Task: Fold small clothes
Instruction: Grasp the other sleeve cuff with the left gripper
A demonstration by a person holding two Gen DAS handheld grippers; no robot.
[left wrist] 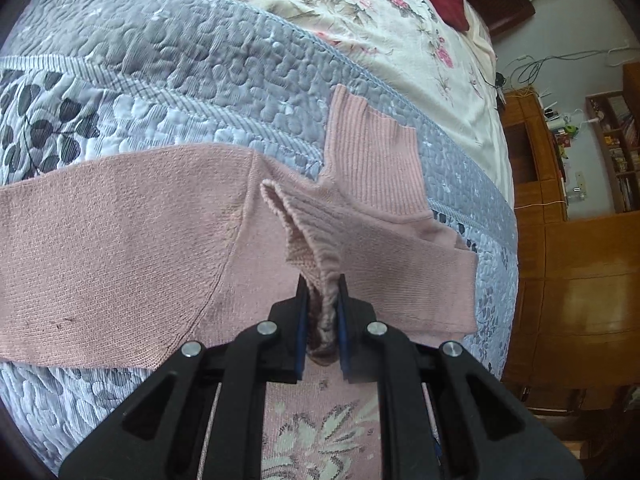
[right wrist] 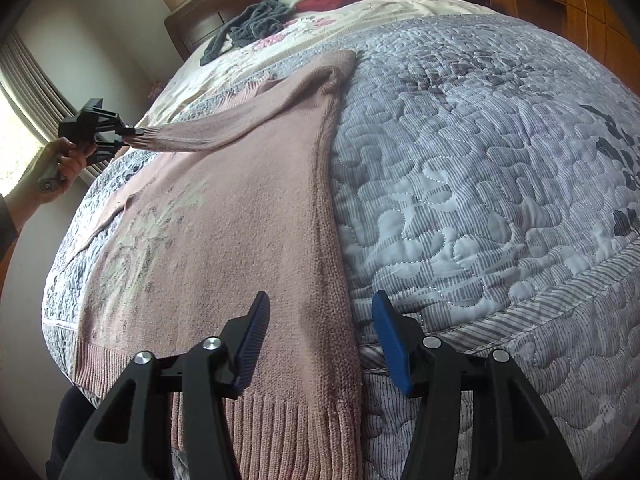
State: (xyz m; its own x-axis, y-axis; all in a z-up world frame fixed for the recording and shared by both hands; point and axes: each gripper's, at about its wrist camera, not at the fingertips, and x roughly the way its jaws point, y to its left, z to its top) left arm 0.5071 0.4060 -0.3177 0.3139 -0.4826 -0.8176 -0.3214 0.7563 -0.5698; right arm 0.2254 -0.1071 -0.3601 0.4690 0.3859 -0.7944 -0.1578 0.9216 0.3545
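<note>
Sweater (right wrist: 248, 200) cuff pinched in left tool (left wrist: 323, 300)

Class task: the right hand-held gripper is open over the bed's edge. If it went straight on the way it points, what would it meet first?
Probably the pink sweater: its ribbed hem edge lies between the open fingers of the right hand-held gripper, with the grey quilt beside it. Depth is unclear.

- We see a bed under a grey-blue quilted bedspread (right wrist: 480, 160) and a floral blanket (left wrist: 360, 8).
- Wooden cabinets (left wrist: 580, 272) and bookshelves (left wrist: 616, 152) line one wall.
- Daylight enters a curtained window (right wrist: 16, 136).
</note>
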